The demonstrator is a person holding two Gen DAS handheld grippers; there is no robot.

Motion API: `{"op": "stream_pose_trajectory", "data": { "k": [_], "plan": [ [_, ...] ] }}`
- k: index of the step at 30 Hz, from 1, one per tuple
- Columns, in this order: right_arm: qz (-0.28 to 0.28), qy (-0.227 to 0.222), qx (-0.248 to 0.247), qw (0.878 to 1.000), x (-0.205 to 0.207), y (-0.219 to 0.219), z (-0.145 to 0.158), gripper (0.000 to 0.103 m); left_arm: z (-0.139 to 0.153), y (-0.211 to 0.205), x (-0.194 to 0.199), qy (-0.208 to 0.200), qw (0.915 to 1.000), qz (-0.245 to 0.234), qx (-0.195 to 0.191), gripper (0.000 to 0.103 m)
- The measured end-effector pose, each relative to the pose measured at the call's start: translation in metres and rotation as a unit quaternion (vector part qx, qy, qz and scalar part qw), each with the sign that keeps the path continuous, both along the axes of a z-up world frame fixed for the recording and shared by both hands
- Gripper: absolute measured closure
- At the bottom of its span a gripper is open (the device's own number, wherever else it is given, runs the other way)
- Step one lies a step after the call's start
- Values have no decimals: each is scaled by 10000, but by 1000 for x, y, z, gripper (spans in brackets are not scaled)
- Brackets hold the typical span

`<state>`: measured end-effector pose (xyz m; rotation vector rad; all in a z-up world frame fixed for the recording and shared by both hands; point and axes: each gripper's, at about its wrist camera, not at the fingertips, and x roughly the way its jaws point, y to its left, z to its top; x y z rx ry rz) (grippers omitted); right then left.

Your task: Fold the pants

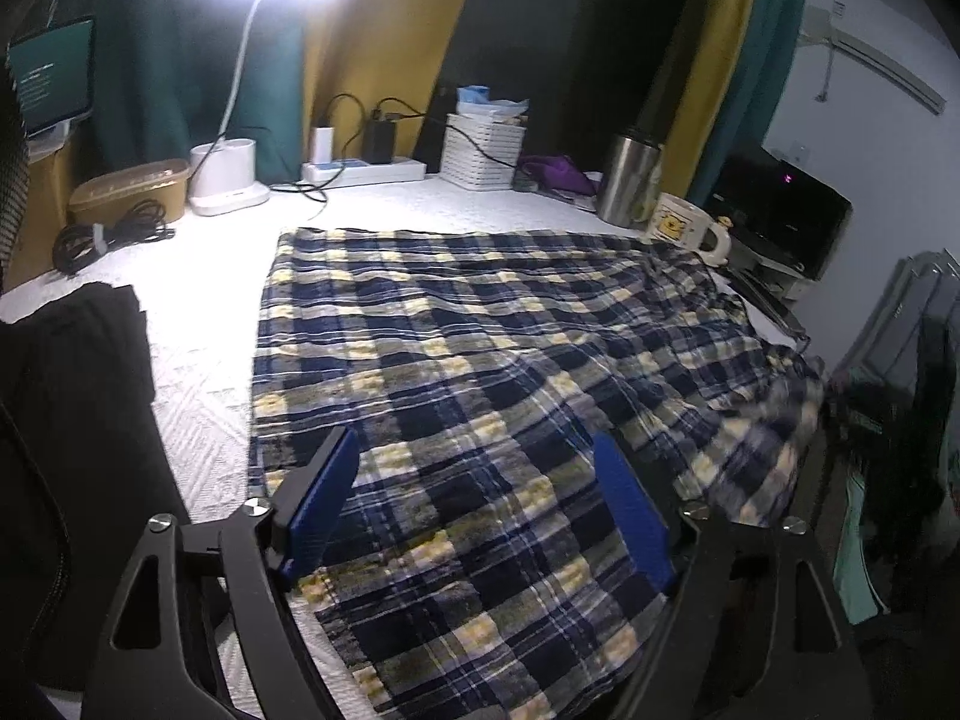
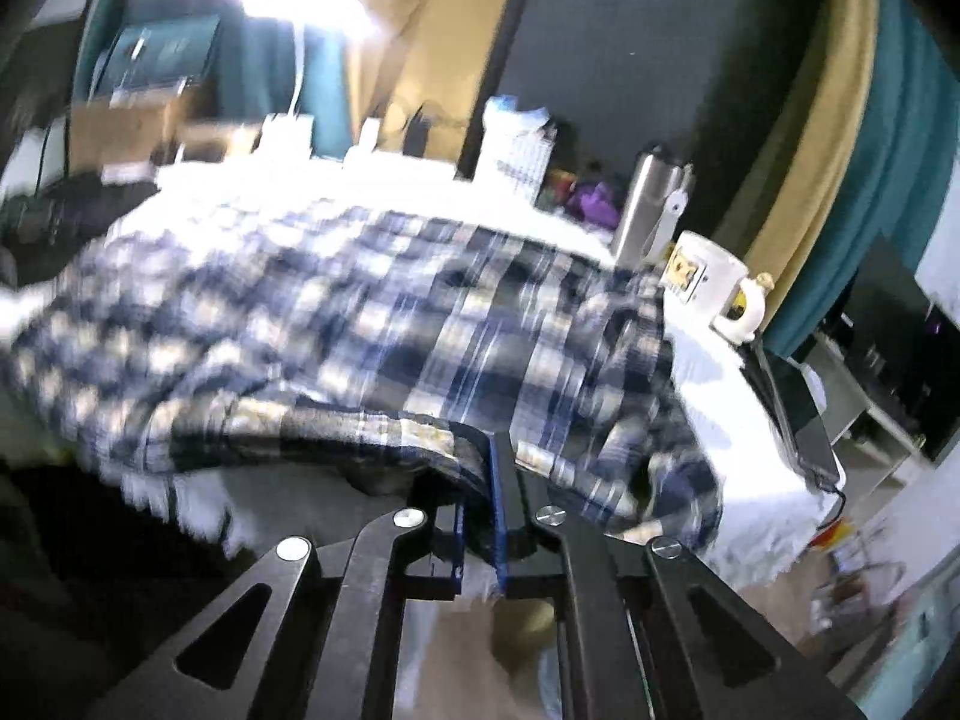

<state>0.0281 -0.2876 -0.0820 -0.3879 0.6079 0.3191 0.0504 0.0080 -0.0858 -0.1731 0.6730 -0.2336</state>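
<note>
Fingers [image 2: 504, 480] of the right gripper [image 2: 480, 462] pinch the plaid pants' [image 2: 360, 312] edge; left gripper [image 1: 474, 468] fingers [image 1: 327, 480] stand apart over the pants on the white surface [image 1: 198, 324].

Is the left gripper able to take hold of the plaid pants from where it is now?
Probably yes. The left gripper is open, with the plaid pants lying directly between and below its fingers, and nothing covers the cloth there. The right gripper already pinches the pants' edge further along, clear of it.
</note>
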Motion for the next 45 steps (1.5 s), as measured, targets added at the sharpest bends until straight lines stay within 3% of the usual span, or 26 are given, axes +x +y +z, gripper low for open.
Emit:
{"op": "stream_pose_trajectory", "data": {
  "k": [4, 6, 12, 16, 21, 22, 24, 25, 27, 28, 31, 37, 43, 44, 45],
  "plan": [
    [-54, 20, 267, 9996, 26, 8, 23, 97, 4, -9, -5, -52, 9996, -281, 24, 18],
    [-71, 58, 338, 9994, 38, 14, 32, 97, 8, -15, -9, -151, 9989, -441, 26, 12],
    [-72, 305, 737, 9968, 71, 32, 43, 97, 3, -47, -12, -132, 9947, -1006, 149, 6],
    [-219, 583, 1280, 9898, 92, 29, 47, 97, -9, -80, -9, 141, 9908, -1191, 622, 6],
    [-386, 528, 1472, 9869, 101, 28, 59, 97, -17, -100, -15, 180, 9827, -1281, 1324, 8],
    [-383, 493, 1479, 9870, 100, 27, 62, 97, -20, -97, -14, 218, 9821, -1195, 1440, 12],
    [-369, 437, 1463, 9876, 96, 26, 66, 97, -25, -85, -13, 350, 9833, -1059, 1434, 49],
    [-363, 422, 1454, 9878, 95, 24, 67, 97, -25, -75, -11, 403, 9856, -950, 1336, 57],
    [-355, 416, 1442, 9880, 90, 19, 68, 97, -23, -59, -11, 384, 9887, -724, 1253, 89],
    [-349, 425, 1432, 9882, 88, 17, 67, 97, -21, -51, -11, 372, 9895, -616, 1252, 94],
    [-356, 501, 1377, 9886, 81, 11, 59, 97, -6, -31, -16, 105, 9927, -250, 1176, 99],
    [-398, 501, 1287, 9896, 64, 9, 36, 97, 21, -14, -13, -368, 9926, 147, 1145, 99],
    [-428, 307, 856, 9949, 46, 24, 10, 95, 18, 0, 5, -289, 9934, 341, 1054, 99],
    [-447, 281, 789, 9955, 43, 26, 5, 92, 17, 2, 7, -269, 9937, 358, 1025, 99],
    [-448, 281, 747, 9958, 38, 27, 0, 82, 16, 4, 10, -240, 9939, 380, 1011, 99]
  ]
}}
